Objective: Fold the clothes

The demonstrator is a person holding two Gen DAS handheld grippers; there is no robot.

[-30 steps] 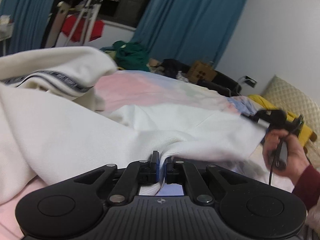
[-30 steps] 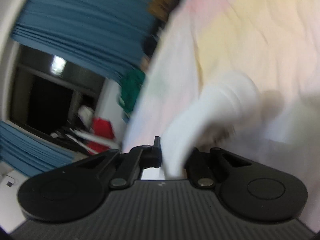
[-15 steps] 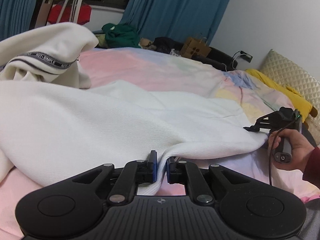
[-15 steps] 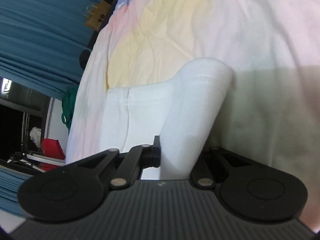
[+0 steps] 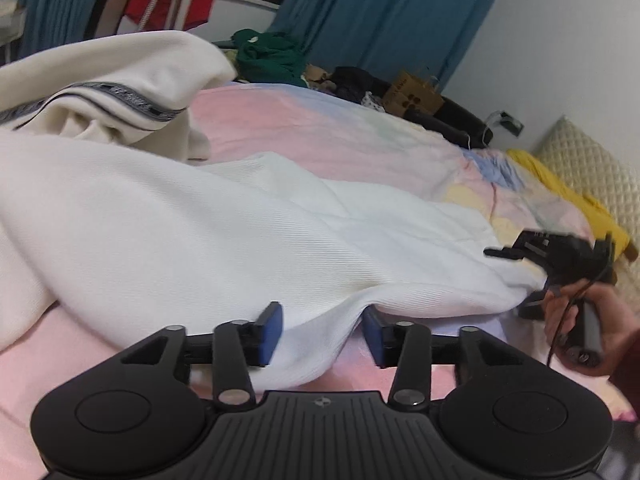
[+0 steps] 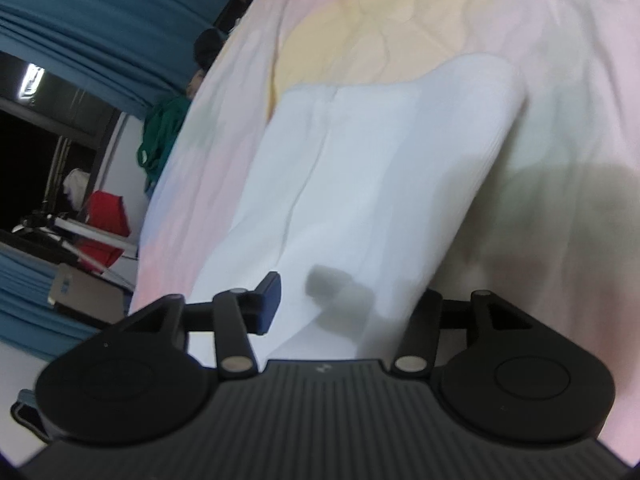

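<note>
A white knitted garment [image 5: 208,240] lies spread over the pastel bed sheet [image 5: 328,132]. My left gripper [image 5: 320,334] is at its near edge, and its jaws are opening. A fold of the cloth lies between the blue pads [image 5: 270,332], which stand apart and do not press it. A hand holds my right gripper [image 5: 560,264] at the garment's right corner. In the right wrist view the right gripper [image 6: 344,308] is opening too. The folded white garment [image 6: 380,184] lies between its fingers [image 6: 268,304] and hides the right one.
A cream garment with a dark patterned band [image 5: 120,84] is heaped at the left. Green clothes [image 5: 268,56], a cardboard box [image 5: 412,92] and dark bags line the far side of the bed. A yellow cloth [image 5: 568,196] and a quilted cushion [image 5: 592,168] sit at the right, near blue curtains [image 5: 380,12].
Both grippers were shut on the white garment and their jaws have now come apart. The right gripper has tipped down toward the bed, and the cloth has settled flatter.
</note>
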